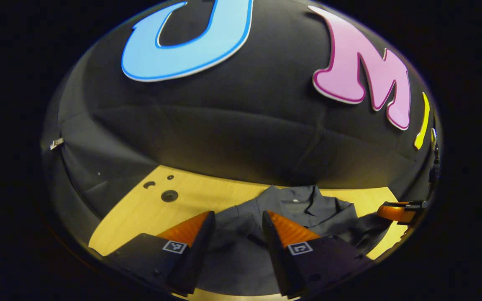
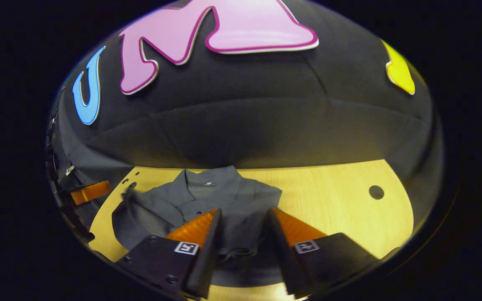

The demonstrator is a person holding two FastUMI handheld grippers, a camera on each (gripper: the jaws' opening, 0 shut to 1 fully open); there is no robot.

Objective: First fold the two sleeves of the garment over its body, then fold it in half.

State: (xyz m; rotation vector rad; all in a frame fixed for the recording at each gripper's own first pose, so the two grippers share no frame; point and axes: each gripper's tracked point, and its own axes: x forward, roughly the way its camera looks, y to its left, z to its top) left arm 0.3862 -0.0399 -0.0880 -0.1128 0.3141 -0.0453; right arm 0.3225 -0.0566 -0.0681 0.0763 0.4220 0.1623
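1. Left gripper view: the left gripper (image 1: 237,234) sits at 6 o'clock with its two orange-faced fingers spread wide and nothing pinched between them.
2. Seen through the gap between the fingers, the dark grey collared shirt (image 1: 291,209) lies flat on the light wooden table (image 1: 140,209), its collar toward 12 o'clock by the booth wall.
3. A sleeve (image 1: 366,228) runs out toward 4 o'clock, and the other gripper's orange finger (image 1: 396,211) shows at 3 o'clock just beside that sleeve's end; I cannot tell whether they touch.
4. Small round holes (image 1: 169,195) mark the table at 9 o'clock.
5. Right gripper view: the right gripper (image 2: 243,234) at 6 o'clock also stands spread, gripping nothing.
6. The shirt (image 2: 207,196) lies beyond and under its fingers, collar at 12 o'clock, one sleeve (image 2: 140,217) curving toward 8 o'clock.
7. The left gripper's orange finger (image 2: 90,191) shows at 9 o'clock, near the shirt's shoulder.
8. A hole (image 2: 376,192) sits on the bare table (image 2: 341,200) at 3 o'clock.
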